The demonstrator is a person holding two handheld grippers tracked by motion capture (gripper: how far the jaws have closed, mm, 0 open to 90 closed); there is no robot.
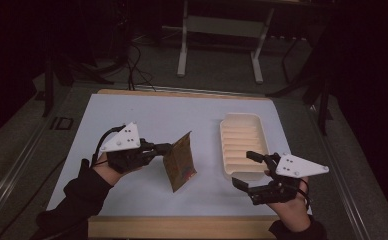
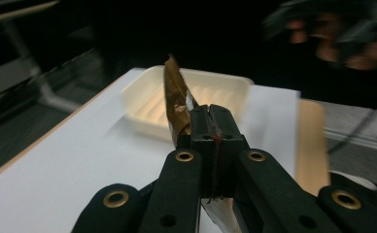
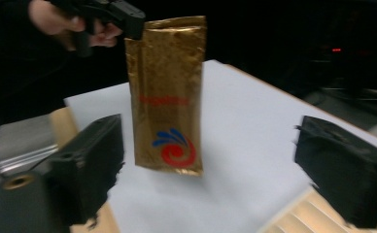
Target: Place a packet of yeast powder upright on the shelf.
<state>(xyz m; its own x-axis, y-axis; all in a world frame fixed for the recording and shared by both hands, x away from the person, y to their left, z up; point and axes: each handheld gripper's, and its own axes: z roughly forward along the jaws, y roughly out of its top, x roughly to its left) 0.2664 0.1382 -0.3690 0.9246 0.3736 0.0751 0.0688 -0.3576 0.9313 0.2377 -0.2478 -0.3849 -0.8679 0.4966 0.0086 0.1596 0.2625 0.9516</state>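
Hanging clear of the white table (image 1: 132, 115), a gold foil packet (image 1: 181, 161) with a red and blue swirl near its lower end is pinched at one upper corner by the left gripper (image 1: 166, 148), whose jaws are pressed tight together on the foil; in the left gripper view the packet's edge (image 2: 177, 99) rises just past the closed black jaws. The packet hangs over the middle of the table, somewhat toward the near edge, tilted so that its lower end points down at the surface without touching it. The right gripper (image 1: 247, 169) hovers near the table's near right corner, its jaws spread wide with nothing between them; in the right gripper view the packet (image 3: 169, 97) hangs farther off, framed between those two open jaws. A cream ribbed tray (image 1: 242, 145) lies on the right half of the table, its near end just beside the right gripper, and stands apart from the packet.
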